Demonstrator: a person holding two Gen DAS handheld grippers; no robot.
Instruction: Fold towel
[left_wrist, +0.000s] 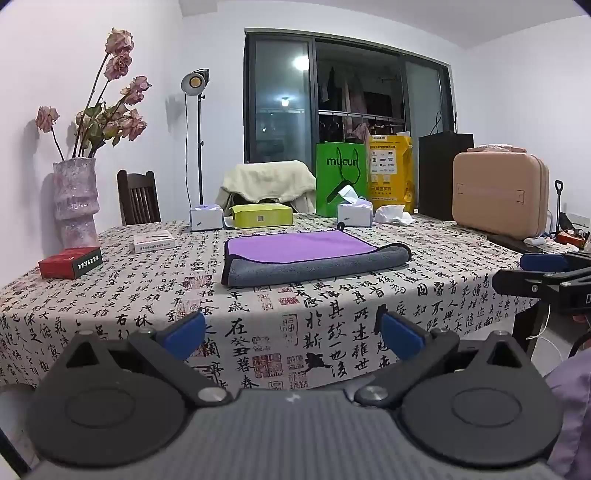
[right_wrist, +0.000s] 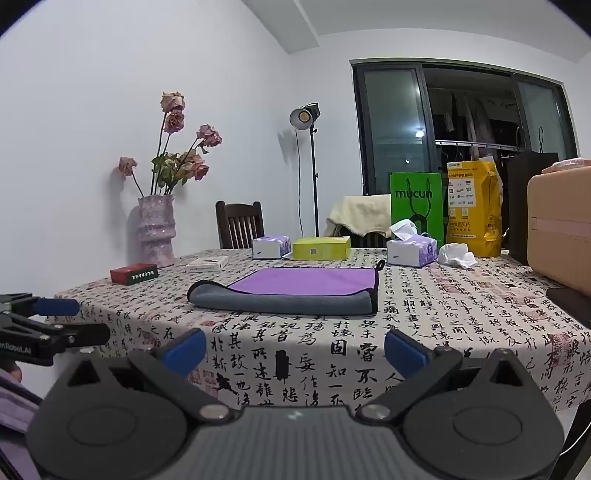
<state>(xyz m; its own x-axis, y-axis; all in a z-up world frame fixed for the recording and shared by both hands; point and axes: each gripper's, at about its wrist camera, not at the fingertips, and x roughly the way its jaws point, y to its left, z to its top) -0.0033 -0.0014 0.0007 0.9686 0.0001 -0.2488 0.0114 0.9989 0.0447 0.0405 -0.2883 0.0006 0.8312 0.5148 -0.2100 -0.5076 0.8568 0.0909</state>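
Table (left_wrist: 332, 295) w/ calligraphy cloth, towel (left_wrist: 314, 258), boxes, vase (left_wrist: 75, 199), suitcase (left_wrist: 498, 192)

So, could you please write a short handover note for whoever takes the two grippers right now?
Left gripper: open, empty, held off the near table edge.
Right gripper: open, empty, also short of the table.
Towel: lies on the patterned tablecloth mid-table, purple side up, with its grey near edge rolled over. It looks folded at least once; how many layers cannot be told.
Behind it: tissue packs and a yellow-green box, apart from the towel.
Left: likely reach in, take two corners and fold again, if another fold is wanted.
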